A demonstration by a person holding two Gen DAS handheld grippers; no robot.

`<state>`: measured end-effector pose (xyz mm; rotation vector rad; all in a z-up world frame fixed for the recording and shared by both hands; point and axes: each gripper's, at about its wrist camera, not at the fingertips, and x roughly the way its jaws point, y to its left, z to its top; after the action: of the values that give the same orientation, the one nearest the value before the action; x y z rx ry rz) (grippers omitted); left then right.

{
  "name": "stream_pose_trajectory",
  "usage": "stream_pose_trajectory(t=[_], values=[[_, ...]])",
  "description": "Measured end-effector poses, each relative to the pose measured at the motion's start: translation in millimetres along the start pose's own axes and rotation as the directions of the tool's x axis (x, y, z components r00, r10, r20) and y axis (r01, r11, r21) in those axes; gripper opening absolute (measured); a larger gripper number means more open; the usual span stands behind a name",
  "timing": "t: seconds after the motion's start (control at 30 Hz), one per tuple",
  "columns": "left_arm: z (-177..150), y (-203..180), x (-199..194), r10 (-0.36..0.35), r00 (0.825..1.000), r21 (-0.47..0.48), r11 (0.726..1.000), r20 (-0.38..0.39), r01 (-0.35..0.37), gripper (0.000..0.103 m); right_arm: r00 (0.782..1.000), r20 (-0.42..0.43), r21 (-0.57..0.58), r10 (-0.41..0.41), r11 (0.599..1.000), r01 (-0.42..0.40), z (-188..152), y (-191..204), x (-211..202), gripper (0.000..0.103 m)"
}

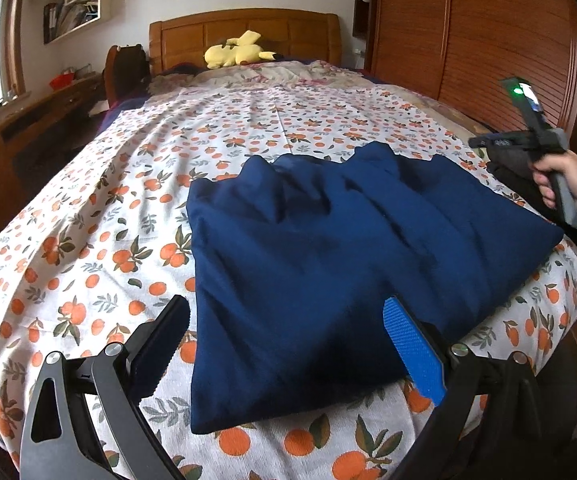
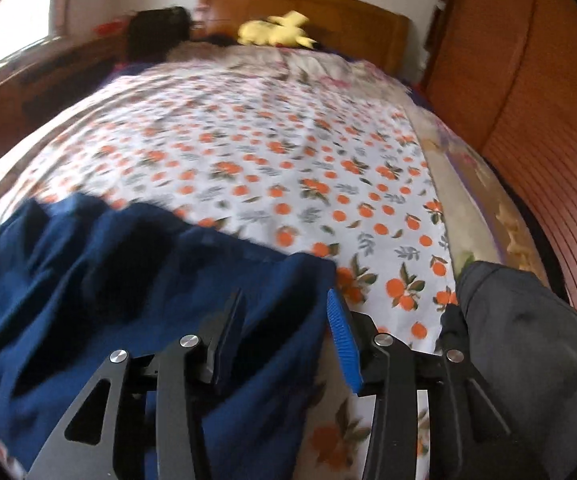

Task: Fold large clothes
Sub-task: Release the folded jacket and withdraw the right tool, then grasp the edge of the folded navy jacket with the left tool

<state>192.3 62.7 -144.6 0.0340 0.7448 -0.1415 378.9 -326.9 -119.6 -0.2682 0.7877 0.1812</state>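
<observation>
The navy garment (image 1: 328, 248) is lying folded on the orange-print sheet (image 1: 88, 216), near the foot of the bed. In the left wrist view the left gripper (image 1: 288, 340) is hovering over its near edge, jaws spread wide and holding nothing; at far right a hand (image 1: 560, 180) is gripping the other tool's handle. The right wrist view, blurred, is showing the right gripper (image 2: 286, 332) with jaws apart over the garment's right edge (image 2: 148, 280), and a dark grey cloth (image 2: 528, 340) lying just right of it, mostly hidden in the left view
</observation>
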Motion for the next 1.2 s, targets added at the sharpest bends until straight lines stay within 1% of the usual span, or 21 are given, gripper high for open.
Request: stream_pose_trajectory(t=[0.03,0.07,0.1,0.2,0.27,0.43,0.53,0.6,0.67,0.9,0.97,1.07,1.17,1.2], values=[[0.0,-0.3,-0.2,0.0,1.0,0.0,1.0,0.0,0.0,0.098,1.0,0.004,-0.027,0.005,1.0,-0.005,-8.9,7.6,-9.6,0.046],[-0.3,-0.4,-0.5,-0.001,1.0,0.0,1.0,0.001,0.001,0.098,1.0,0.006,-0.051,0.006,0.999,-0.005,-19.1,14.7,-19.2,0.056],[0.0,-0.3,-0.3,-0.001,1.0,-0.001,1.0,0.001,0.001,0.098,1.0,0.011,-0.062,0.008,0.998,-0.008,-26.7,20.1,-26.1,0.057],[-1.8,-1.0,-0.2,-0.002,1.0,0.002,1.0,-0.001,0.002,0.098,0.998,0.013,-0.062,0.055,0.997,-0.054,-55.4,29.9,-48.0,0.057],[-4.8,-1.3,0.4,0.001,1.0,0.006,1.0,-0.004,-0.001,0.098,0.996,0.011,-0.036,0.085,0.996,-0.084,-72.1,32.2,-59.6,0.058],[-11.3,1.2,2.7,0.004,1.0,0.001,1.0,-0.017,-0.004,0.098,0.993,0.002,-0.003,0.121,0.993,-0.121,-98.2,44.9,-74.2,0.058],[-16.6,4.8,3.6,0.008,1.0,-0.004,1.0,-0.027,-0.008,0.098,0.991,0.01,-0.016,0.132,0.991,-0.132,-105.1,61.9,-80.9,0.057],[-20.7,8.8,3.7,0.016,0.999,-0.009,1.0,-0.034,-0.017,0.098,0.988,0.015,-0.017,0.156,0.988,-0.156,-105.4,73.2,-82.3,0.057],[-24.1,12.3,2.4,0.031,0.999,-0.006,0.999,-0.034,-0.031,0.098,0.98,0.015,-0.027,0.199,0.98,-0.198,-104.9,92.0,-82.0,0.057],[-36.1,29.6,-1.0,0.06,0.997,-0.024,0.998,-0.057,-0.062,0.098,0.958,0.019,-0.067,0.285,0.957,-0.283,-100.6,143.8,-75.3,0.057],[-39.1,35.1,-1.6,0.069,0.996,-0.03,0.997,-0.063,-0.071,0.098,0.956,0.014,-0.094,0.293,0.952,-0.291,-98.0,158.0,-71.5,0.057],[-42.0,42.1,-0.4,0.081,0.994,-0.041,0.996,-0.071,-0.084,0.098,0.956,0.011,-0.114,0.292,0.951,-0.289,-95.0,169.3,-64.5,0.057],[-44.0,47.1,1.9,0.079,0.994,-0.06,0.995,-0.079,-0.084,0.098,0.961,-0.02,-0.112,0.275,0.955,-0.275,-97.5,174.1,-51.1,0.058],[-44.9,48.6,2.8,0.076,0.994,-0.066,0.995,-0.082,-0.081,0.098,0.962,-0.043,-0.111,0.268,0.956,-0.272,-101.1,175.6,-44.1,0.058]])
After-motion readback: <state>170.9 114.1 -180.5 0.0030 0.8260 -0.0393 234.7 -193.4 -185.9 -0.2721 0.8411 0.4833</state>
